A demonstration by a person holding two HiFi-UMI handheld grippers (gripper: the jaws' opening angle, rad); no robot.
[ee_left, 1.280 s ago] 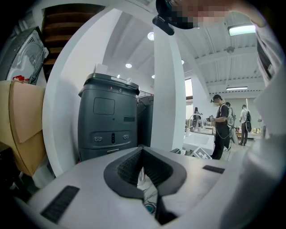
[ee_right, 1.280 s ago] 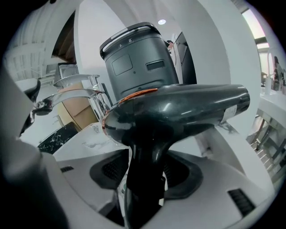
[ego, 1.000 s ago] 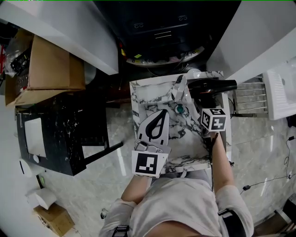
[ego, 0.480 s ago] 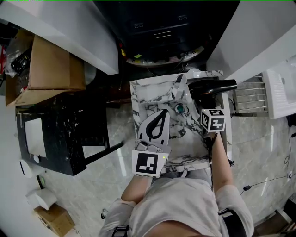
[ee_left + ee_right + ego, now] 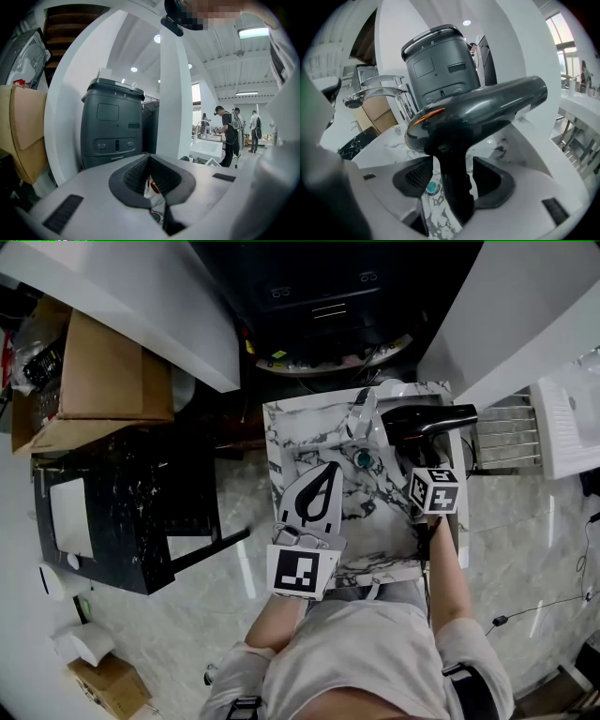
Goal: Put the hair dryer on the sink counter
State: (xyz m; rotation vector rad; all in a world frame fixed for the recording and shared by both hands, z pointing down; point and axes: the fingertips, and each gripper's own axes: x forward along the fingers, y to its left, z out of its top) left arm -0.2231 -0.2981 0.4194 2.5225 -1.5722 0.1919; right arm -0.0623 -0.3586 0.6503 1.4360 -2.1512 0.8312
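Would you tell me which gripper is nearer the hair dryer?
Right. The hair dryer has its handle between the right gripper's opening jaws, with the pads off it. The left gripper, shut and empty, hovers over the sink to the dryer's left.

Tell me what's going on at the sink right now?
A person works two claws over the marble sink counter. The right claw has the handle of the hair dryer between its jaws, which are opening, with gaps on both sides of the handle. The dryer is at the counter's back right corner, beside the faucet. The left claw is shut and empty above the basin.
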